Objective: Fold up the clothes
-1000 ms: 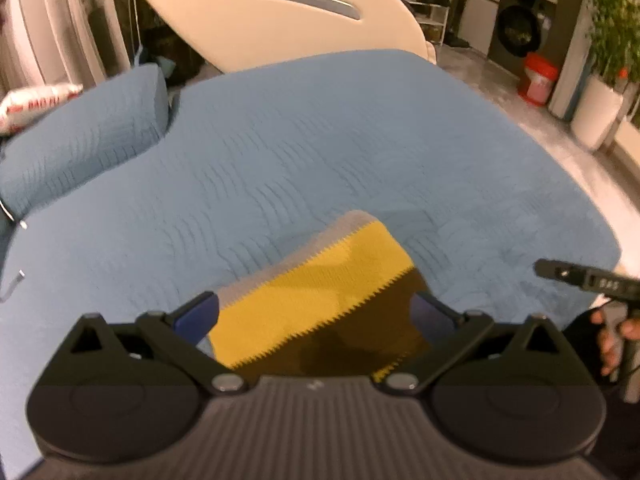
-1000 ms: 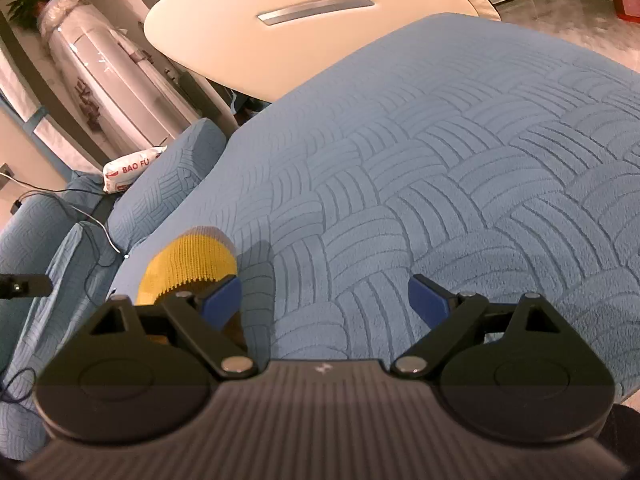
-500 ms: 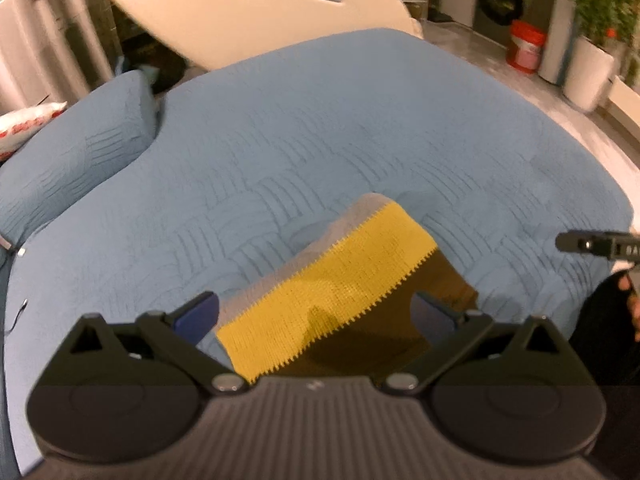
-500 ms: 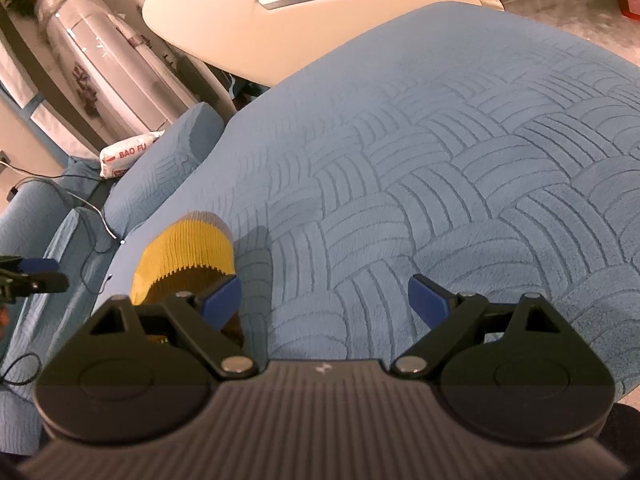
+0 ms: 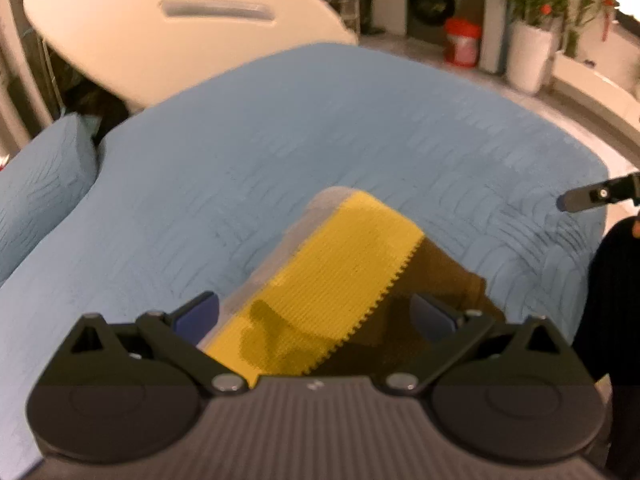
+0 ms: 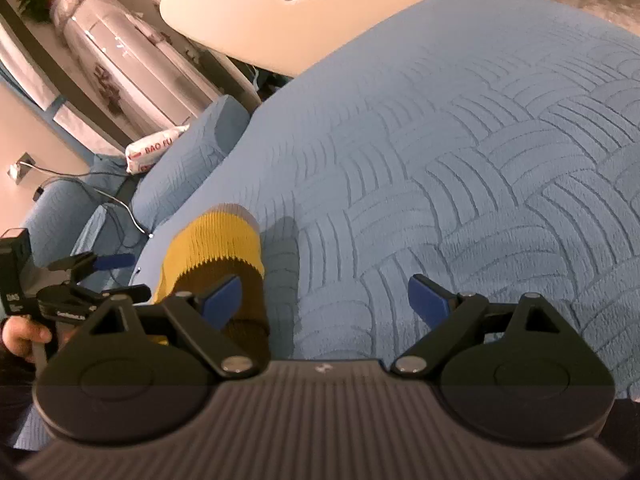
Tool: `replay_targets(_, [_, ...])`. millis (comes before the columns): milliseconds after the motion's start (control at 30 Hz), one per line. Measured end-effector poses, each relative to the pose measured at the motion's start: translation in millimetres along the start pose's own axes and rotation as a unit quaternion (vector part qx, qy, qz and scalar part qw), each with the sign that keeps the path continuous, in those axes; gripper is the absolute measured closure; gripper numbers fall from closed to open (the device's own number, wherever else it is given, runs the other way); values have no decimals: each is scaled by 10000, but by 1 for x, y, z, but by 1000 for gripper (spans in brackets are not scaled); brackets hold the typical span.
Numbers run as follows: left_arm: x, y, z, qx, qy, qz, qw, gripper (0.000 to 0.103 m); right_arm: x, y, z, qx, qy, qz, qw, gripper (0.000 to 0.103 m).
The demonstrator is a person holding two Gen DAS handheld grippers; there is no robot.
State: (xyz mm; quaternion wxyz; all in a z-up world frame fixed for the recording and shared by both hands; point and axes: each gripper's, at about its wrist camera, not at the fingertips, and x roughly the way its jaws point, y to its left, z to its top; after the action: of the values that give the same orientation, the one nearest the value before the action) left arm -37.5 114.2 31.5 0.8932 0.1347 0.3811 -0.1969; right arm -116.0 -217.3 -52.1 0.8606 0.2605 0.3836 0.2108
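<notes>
While the left wrist view is blurred, the left gripper (image 5: 316, 314) has jaws spread wide w/ nothing pinched, over the folded yellow, brown and grey knitted garment (image 5: 340, 280) on the blue quilted bedspread (image 5: 320, 120); right gripper tip at 3 o'clock. From the right wrist view, right gripper (image 6: 326, 298) also gapes, empty, above bedspread; garment at 9 o'clock, left gripper just beyond it.
</notes>
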Motion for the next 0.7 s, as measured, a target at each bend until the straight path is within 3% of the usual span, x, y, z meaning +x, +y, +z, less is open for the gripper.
replay_targets(167, [23, 5, -17, -146, 248, -147, 9995, 0, -1, -3, 0, 144, -36, 65, 9999, 11])
replay_targets(267, [22, 12, -32, -281, 1, -266, 9992, 0, 4, -3, 1, 150, 62, 92, 9998, 11])
replay_targets(467, [33, 32, -38, -966, 170, -610, 9933, 0, 3, -6, 3, 277, 24, 77, 9996, 11])
replay_targets(700, [35, 29, -39, -959, 182, -581, 9935, 0, 6, -5, 3, 288, 15, 6, 9996, 11])
